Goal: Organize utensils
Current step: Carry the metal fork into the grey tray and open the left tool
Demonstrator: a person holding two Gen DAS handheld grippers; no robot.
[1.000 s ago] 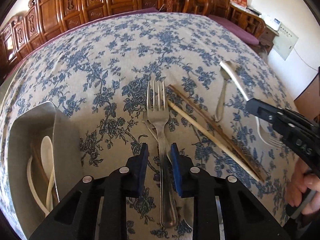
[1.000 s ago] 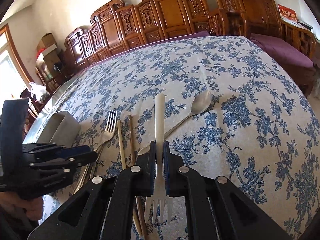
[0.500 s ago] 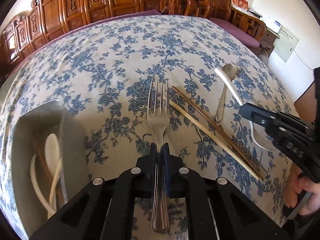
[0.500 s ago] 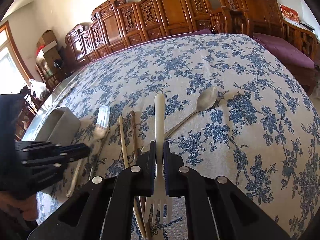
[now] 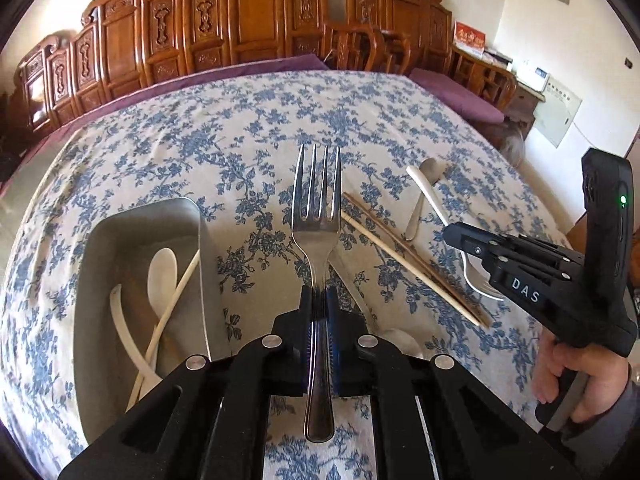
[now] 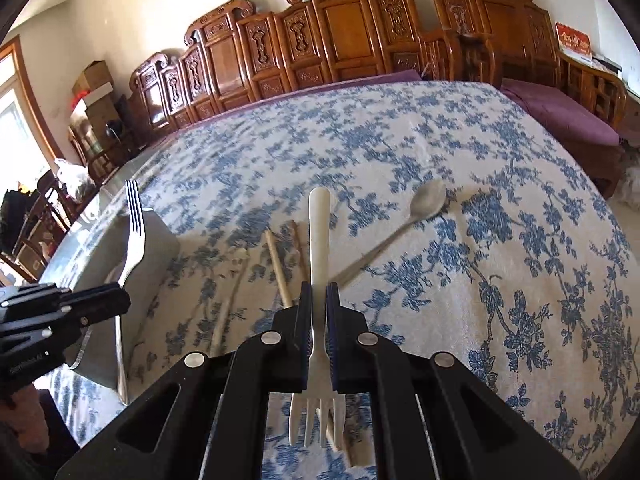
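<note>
Two forks held, one per gripper. Left gripper [image 5: 319, 312]: fingers clamped flat against the slim handle of a shiny steel fork [image 5: 317, 216], four tines pointing away, handle end sticking back past the blue ribbed pads, lifted clear of the cloth. Right gripper [image 6: 319, 320]: fingers likewise pinched on a matte cream plastic fork [image 6: 319, 280], tines toward the camera, flat rounded handle pointing away.

Below, a worktop [image 6: 440, 128] draped in a pale textured cloth printed with blue flower sprays. Near its left edge, a grey metal tray [image 5: 96, 256] with rounded corners and smooth upright walls, holding a white plastic spoon [image 5: 162, 268], a pale chopstick leaning on the wall, a curved white handle and brown wooden pieces, all crossed over one another. Just right of the steel fork, a pair of chopsticks [image 5: 412, 268], one pale and one darker brown, lying side by side on the cloth at a slant. Beyond them, toward the right edge, a dull steel spoon [image 6: 424, 204], bowl up, handle slanting toward the near side. Under the left gripper, a further rounded metal piece on the cloth, mostly hidden.

Along the far edge, carved reddish wooden chair backs [image 5: 248, 28].
</note>
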